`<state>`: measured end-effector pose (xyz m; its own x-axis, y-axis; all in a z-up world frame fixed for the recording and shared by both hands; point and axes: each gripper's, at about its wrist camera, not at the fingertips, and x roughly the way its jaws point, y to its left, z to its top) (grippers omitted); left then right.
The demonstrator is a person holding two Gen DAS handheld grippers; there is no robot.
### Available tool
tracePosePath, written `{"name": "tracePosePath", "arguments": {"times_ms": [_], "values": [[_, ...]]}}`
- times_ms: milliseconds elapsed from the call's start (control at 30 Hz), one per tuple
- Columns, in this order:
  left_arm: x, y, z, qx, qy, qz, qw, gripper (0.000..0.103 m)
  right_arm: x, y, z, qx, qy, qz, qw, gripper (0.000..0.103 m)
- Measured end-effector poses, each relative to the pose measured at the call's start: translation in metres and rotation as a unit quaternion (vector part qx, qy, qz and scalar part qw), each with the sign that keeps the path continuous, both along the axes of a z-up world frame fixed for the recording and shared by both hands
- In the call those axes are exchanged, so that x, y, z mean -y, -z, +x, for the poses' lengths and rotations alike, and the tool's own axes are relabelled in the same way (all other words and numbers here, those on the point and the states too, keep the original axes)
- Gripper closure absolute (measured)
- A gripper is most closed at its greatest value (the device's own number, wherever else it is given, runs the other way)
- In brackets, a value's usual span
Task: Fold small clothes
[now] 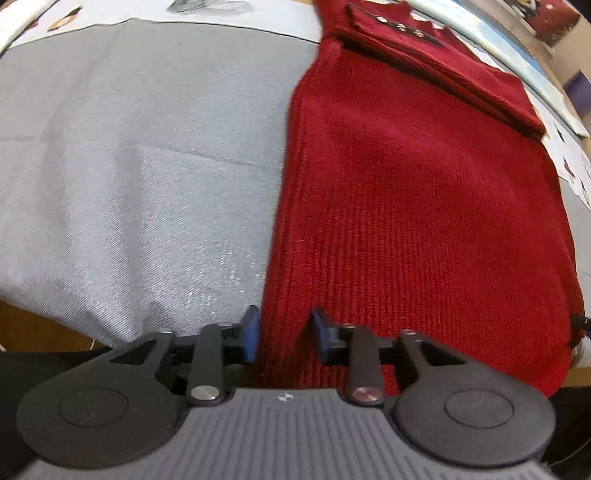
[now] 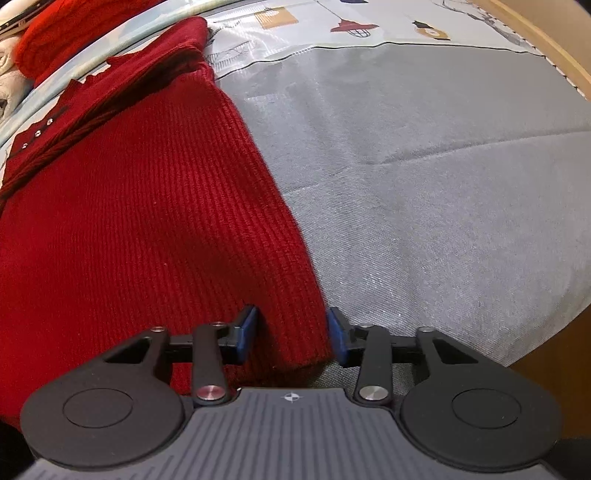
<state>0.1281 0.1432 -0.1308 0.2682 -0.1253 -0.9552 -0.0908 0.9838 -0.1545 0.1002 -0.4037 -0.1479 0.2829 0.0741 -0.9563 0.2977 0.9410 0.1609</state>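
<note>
A red ribbed knit sweater (image 1: 424,206) lies flat on a grey cloth (image 1: 129,166), with its sleeve folded across the top near a dark button placket (image 1: 400,26). My left gripper (image 1: 285,334) is open, its jaws astride the sweater's near left hem edge. In the right wrist view the same sweater (image 2: 147,206) fills the left half. My right gripper (image 2: 291,332) is open, its jaws astride the sweater's near right hem corner. Neither gripper's blue pads press the fabric.
The grey cloth (image 2: 443,184) covers a table with a patterned white tablecloth (image 2: 369,26) beyond it. A wooden table edge (image 2: 546,44) runs at the far right. Another red garment (image 2: 55,33) lies past the table at the back left.
</note>
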Motion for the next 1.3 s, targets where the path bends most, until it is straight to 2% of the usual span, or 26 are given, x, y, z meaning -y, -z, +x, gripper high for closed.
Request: {"name": "tracePosePath", "arguments": {"times_ms": [33, 100, 167, 267, 367, 467, 500, 567, 800, 867, 933, 1067, 1300], "values": [[0.004, 0.0, 0.001, 0.005, 0.008, 0.007, 0.9999, 0.084, 0.0, -0.001, -0.001, 0.002, -0.001, 0.005, 1.0, 0.077], [0.011, -0.003, -0.001, 0.019, 0.028, 0.024, 0.9991, 0.088, -0.002, -0.003, -0.001, 0.008, -0.005, 0.006, 1.0, 0.081], [0.012, -0.008, -0.003, 0.035, 0.033, 0.025, 0.9985, 0.089, -0.004, -0.007, -0.001, 0.017, -0.009, 0.003, 1.0, 0.083], [0.006, -0.018, -0.005, 0.057, 0.02, 0.006, 0.9982, 0.089, -0.001, -0.02, -0.004, 0.049, 0.0, 0.011, 0.999, 0.084], [0.004, -0.018, -0.006, 0.056, 0.013, -0.001, 0.9983, 0.089, 0.003, -0.028, -0.006, 0.066, 0.008, 0.02, 0.998, 0.084], [0.005, -0.007, -0.003, 0.026, 0.012, 0.011, 0.9995, 0.085, 0.001, -0.017, -0.003, 0.037, 0.005, 0.011, 0.999, 0.081], [0.005, -0.005, -0.003, 0.019, 0.014, 0.014, 0.9996, 0.079, 0.0, -0.012, -0.002, 0.023, 0.003, 0.009, 1.0, 0.076], [0.008, -0.004, -0.004, 0.016, 0.02, 0.017, 0.9995, 0.078, -0.003, -0.005, -0.001, 0.005, -0.002, 0.004, 1.0, 0.074], [0.011, 0.001, -0.002, 0.012, 0.026, 0.024, 0.9993, 0.077, -0.006, -0.002, -0.001, 0.001, -0.014, -0.004, 1.0, 0.073], [0.012, -0.002, 0.0, 0.015, 0.031, 0.027, 0.999, 0.08, -0.008, -0.003, -0.002, 0.003, -0.016, -0.007, 1.0, 0.073], [0.018, -0.005, -0.004, 0.021, 0.037, 0.034, 0.9985, 0.087, -0.005, -0.004, -0.001, 0.007, -0.015, -0.007, 1.0, 0.079], [0.022, -0.015, -0.007, 0.043, 0.044, 0.036, 0.9974, 0.089, -0.006, -0.011, -0.004, 0.022, -0.013, -0.006, 1.0, 0.081], [0.027, -0.036, -0.014, 0.097, 0.054, 0.019, 0.9936, 0.09, -0.003, -0.034, -0.012, 0.077, -0.005, 0.009, 0.997, 0.083]]}}
